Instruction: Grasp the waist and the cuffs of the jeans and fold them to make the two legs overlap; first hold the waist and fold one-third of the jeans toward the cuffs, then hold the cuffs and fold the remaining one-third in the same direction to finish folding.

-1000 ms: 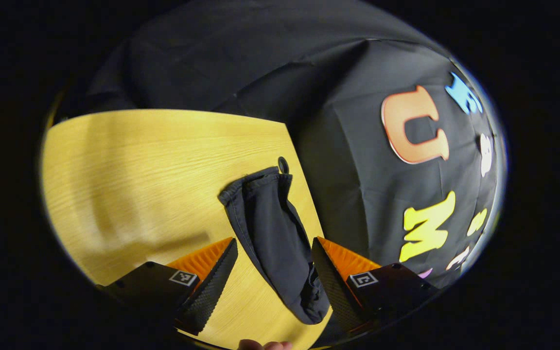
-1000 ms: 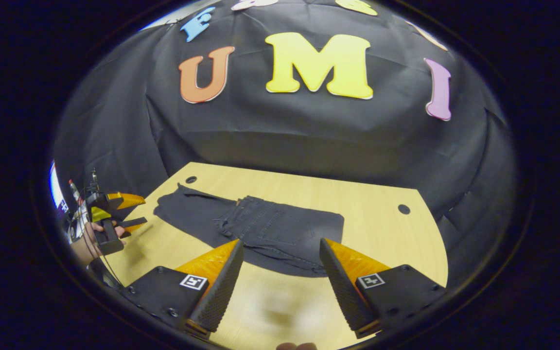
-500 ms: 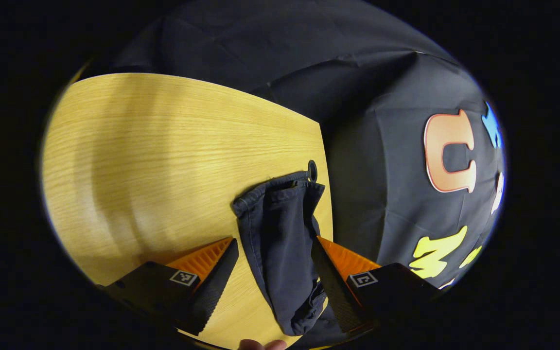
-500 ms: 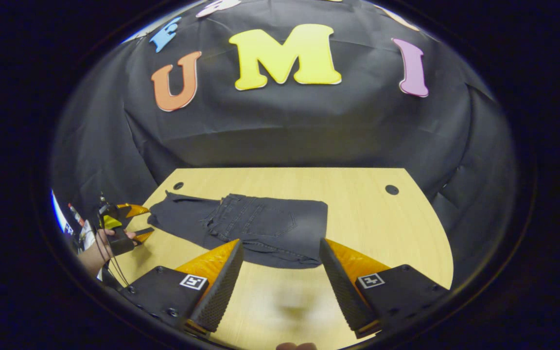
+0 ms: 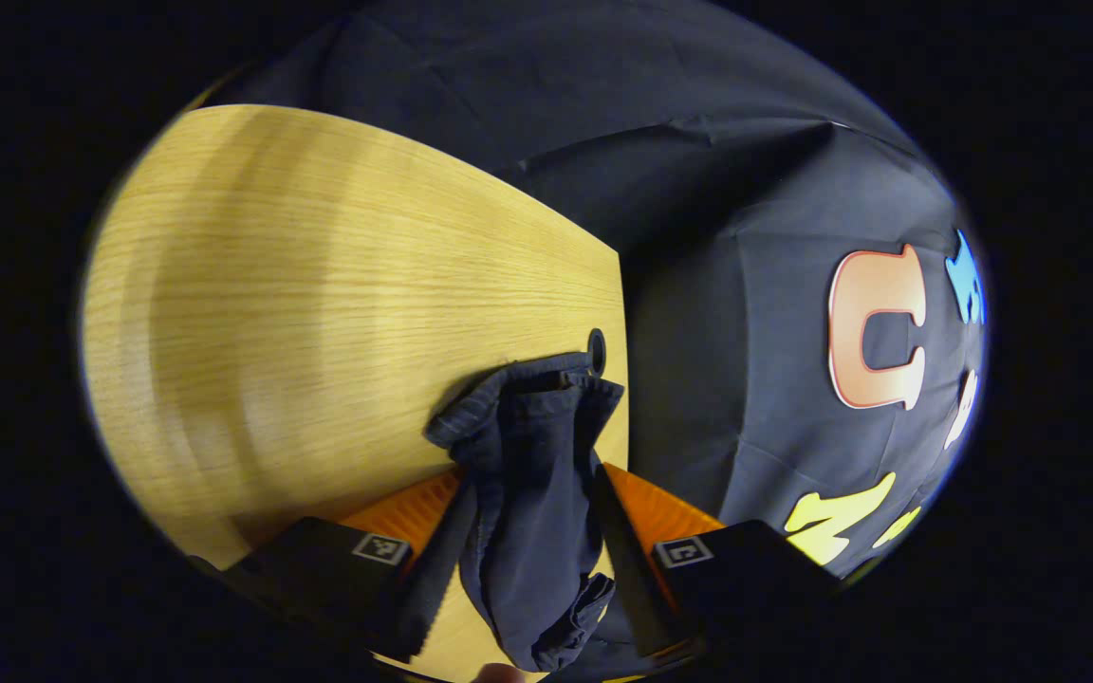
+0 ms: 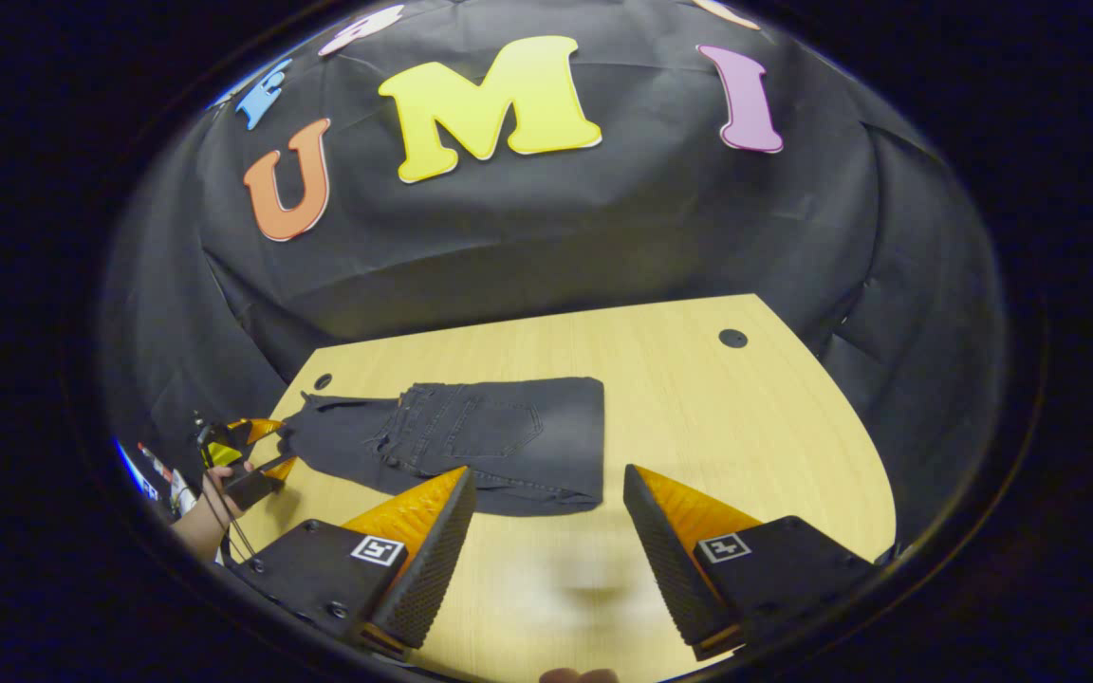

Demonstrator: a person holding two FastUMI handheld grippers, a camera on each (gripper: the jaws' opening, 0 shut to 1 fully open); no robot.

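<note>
In the left gripper view, the jeans are dark, soft and rumpled, a bunched leg end with its hemmed cuffs puckered and lying on the pale wooden counter, right beside a small round hole near the counter's edge. The cloth runs straight down between the jaws of the left gripper, and both jaws sit tight against its sides, pinching the leg between them. Over to the right gripper view: here the jeans lie flat on the counter, waist end folded over so the seat pocket and seams face up, a neat dark rectangle with the thinner leg portion trailing off to the left toward a hole in the counter. The left gripper is at that far leg end, held by a hand, touching the cloth there. The right gripper hangs above bare counter with its jaws spread wide and nothing between them; the folded edge of the jeans lies just beyond the tips, apart from them.
</note>
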